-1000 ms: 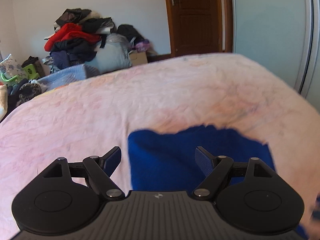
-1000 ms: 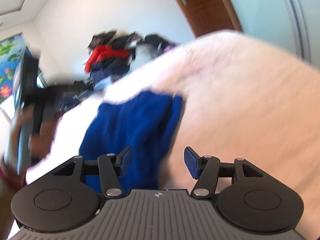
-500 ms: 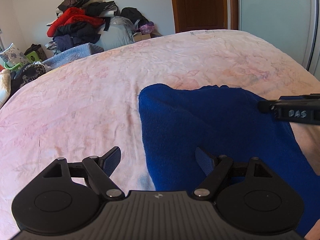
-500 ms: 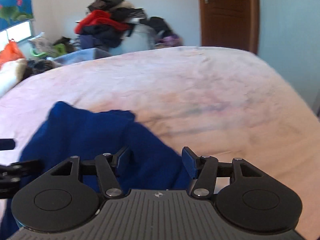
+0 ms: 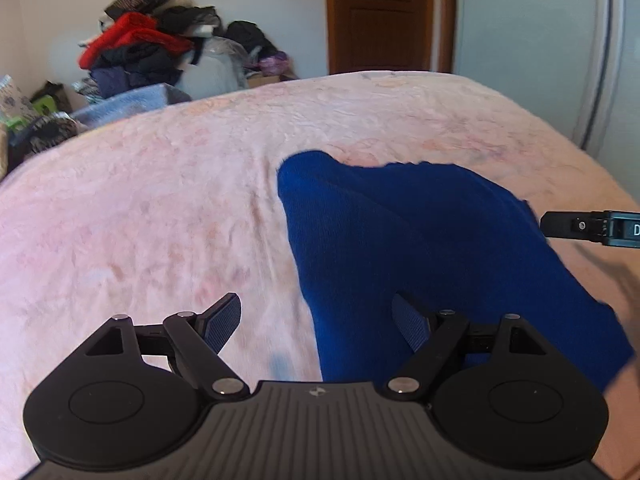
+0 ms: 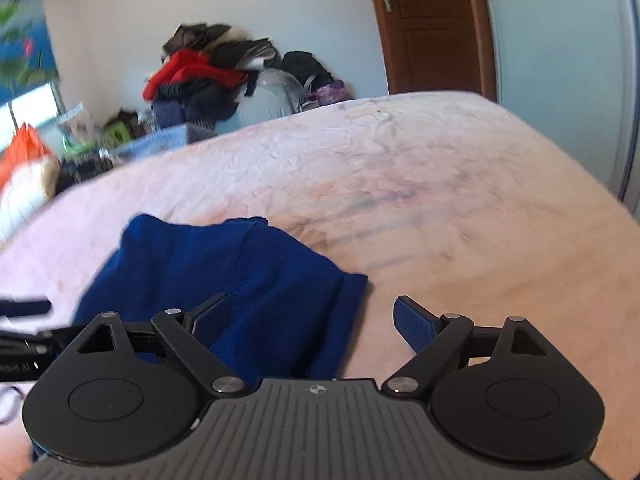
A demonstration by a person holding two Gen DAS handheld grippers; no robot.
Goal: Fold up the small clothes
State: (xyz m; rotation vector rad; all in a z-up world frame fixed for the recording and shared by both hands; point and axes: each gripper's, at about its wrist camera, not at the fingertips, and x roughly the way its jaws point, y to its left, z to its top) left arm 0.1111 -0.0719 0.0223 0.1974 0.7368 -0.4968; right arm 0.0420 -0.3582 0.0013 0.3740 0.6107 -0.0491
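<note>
Blue garment (image 5: pixel 420 248) lies spread on the pink bed (image 5: pixel 160 208), and both claws sit over it at the near end. Left gripper (image 5: pixel 318 322) is released, fingers wide apart, gripping nothing: its left finger (image 5: pixel 222 320) hangs over bare blanket, its right one over blue cloth, so the garment's left edge runs down between the two. That edge climbs from the gripper to a rounded far corner, then the far hem runs ragged to the right. Right gripper (image 6: pixel 308 320) is released too, fingers wide and nothing held; its left finger (image 6: pixel 208 314) sits over the cloth, the right one over pink blanket, with the garment's right edge dropping between them. A fold or seam shows in the fabric there, one layer lapping another near that edge. From the left camera, the right gripper's tip pokes in at the garment's right edge; touching or not, cannot tell. Plenty of open blanket lies left of the garment, beyond its far hem and out to the right. Past the bed's far edge sit a clothes pile (image 5: pixel 152 52) and a brown door (image 5: pixel 376 16).
</note>
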